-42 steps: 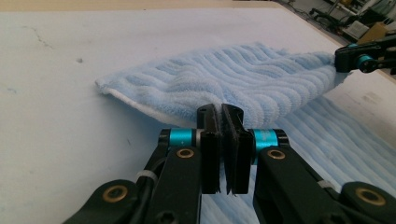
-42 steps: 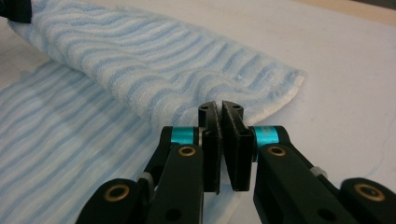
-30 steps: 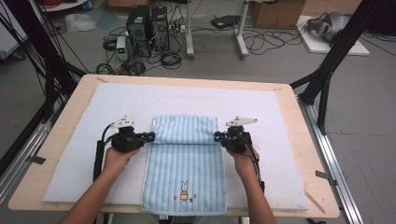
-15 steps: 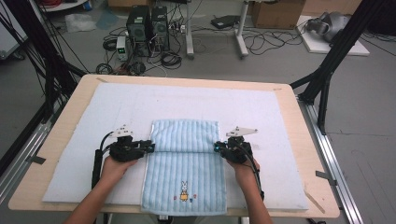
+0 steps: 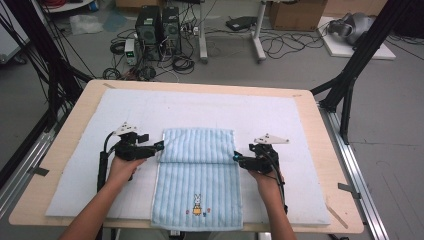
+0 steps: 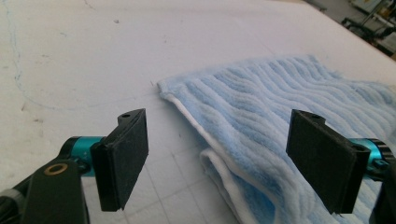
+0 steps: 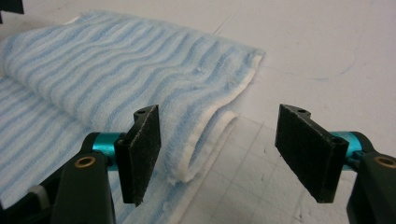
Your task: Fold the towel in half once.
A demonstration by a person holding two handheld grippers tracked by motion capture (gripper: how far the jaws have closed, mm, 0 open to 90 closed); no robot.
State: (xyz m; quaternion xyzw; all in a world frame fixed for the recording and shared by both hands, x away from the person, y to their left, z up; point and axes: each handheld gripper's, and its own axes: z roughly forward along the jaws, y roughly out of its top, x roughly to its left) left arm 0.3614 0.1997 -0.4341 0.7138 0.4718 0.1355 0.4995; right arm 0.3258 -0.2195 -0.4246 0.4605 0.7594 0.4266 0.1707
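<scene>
At frame centre, the blue towel (image 5: 199,170) has its far part folded over; both tongs, left (image 5: 159,146) and right (image 5: 235,158), sit released at the fold's ends, further folding likely left.

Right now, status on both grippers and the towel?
Left gripper open, right gripper open, one at each side edge of the towel. Towel's far part folded over, flat on white mat. Nothing obstructing.

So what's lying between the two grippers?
In the high view, the folded blue striped towel spans the gap between the left gripper and right gripper, lying on the white mat.
</scene>
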